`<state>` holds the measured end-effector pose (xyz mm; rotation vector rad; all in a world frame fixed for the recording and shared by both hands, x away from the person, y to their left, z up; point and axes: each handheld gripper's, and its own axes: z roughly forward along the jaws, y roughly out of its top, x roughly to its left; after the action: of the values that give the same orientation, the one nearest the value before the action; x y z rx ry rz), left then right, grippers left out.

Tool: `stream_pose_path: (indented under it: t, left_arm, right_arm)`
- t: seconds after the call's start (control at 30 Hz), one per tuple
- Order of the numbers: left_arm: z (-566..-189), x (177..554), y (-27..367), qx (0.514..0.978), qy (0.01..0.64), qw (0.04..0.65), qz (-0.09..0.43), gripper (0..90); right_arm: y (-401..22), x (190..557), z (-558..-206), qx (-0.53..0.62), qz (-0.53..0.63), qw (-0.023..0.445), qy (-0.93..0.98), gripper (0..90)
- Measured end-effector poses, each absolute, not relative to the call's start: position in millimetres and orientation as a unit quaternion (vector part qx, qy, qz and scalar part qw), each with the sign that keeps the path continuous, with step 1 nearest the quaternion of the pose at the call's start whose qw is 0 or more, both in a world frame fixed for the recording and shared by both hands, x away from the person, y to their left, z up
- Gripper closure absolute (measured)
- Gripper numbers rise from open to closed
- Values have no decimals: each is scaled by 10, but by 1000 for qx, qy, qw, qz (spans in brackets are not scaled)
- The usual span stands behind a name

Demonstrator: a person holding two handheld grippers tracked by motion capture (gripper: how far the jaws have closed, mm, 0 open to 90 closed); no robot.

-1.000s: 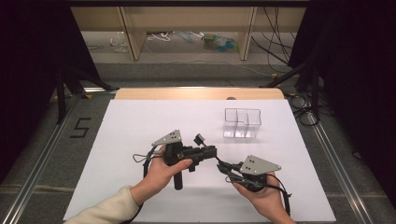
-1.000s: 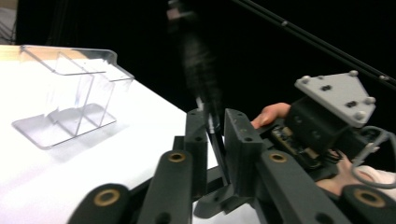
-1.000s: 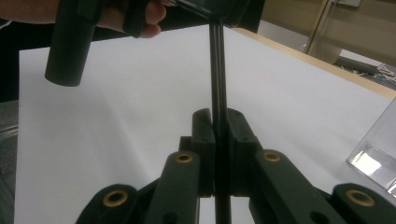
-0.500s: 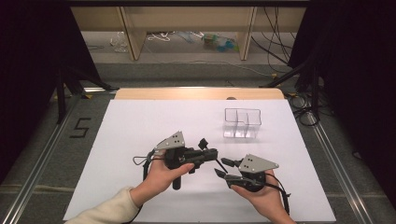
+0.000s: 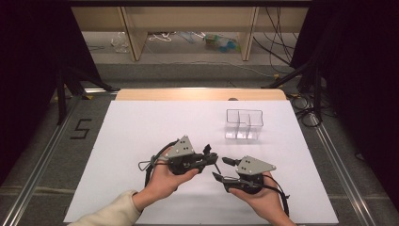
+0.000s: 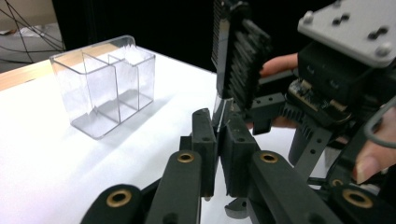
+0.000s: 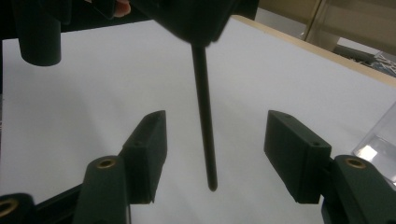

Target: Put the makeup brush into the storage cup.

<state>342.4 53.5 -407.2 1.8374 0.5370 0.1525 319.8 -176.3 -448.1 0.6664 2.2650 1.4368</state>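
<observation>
The left gripper (image 5: 212, 159) is clamped tight on a thin dark rod (image 7: 204, 116), whose free end hangs down between the right gripper's pads without touching them. The right gripper (image 5: 222, 168), close beside the left one at the near middle of the white table sheet (image 5: 141, 127), has its jaws parted, having just been opening, with the rod standing free in the gap. In the left gripper view the clamped piece shows a slim pale edge (image 6: 218, 111) rising from the shut pads.

A clear plastic box with three compartments (image 5: 243, 125) stands towards the far right of the sheet, well apart from both grippers. The sheet's left half, far strip and near corners are bare, leaving wide room on every side of the hands. A light wooden strip (image 5: 197, 94) borders the far edge; metal rails (image 5: 42, 165) run along both sides.

Readable marking: a black numeral "5" (image 5: 81, 128) on the grey floor left of the sheet. No brand or label can be read on the grippers or the box.
</observation>
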Motion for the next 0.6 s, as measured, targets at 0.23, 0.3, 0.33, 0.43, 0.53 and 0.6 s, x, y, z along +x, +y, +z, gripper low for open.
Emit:
stream_pose_path:
  t: [0.23, 0.3, 0.33, 0.43, 0.53, 0.6]
  left_arm:
    - [-4091, 3429, 510, 797, 223, 557, 71, 849]
    - [-4094, 3432, 506, 799, 218, 555, 75, 850]
    - [-4100, 3419, 499, 796, 229, 556, 71, 849]
    - [-4104, 3423, 499, 799, 226, 552, 71, 849]
    - [-4110, 3431, 498, 801, 222, 552, 72, 850]
    - [-4117, 3437, 496, 802, 217, 552, 72, 849]
  right_arm:
    - [-1685, 3191, -4493, 228, 512, 178, 809, 485]
    - [-1666, 3202, -4499, 227, 520, 176, 804, 517]
    - [-1667, 3205, -4495, 225, 520, 175, 805, 530]
    - [-1659, 3206, -4495, 228, 522, 173, 804, 578]
    - [-1653, 3204, -4494, 226, 523, 172, 803, 611]
    - [-1642, 3201, -4500, 226, 528, 175, 800, 634]
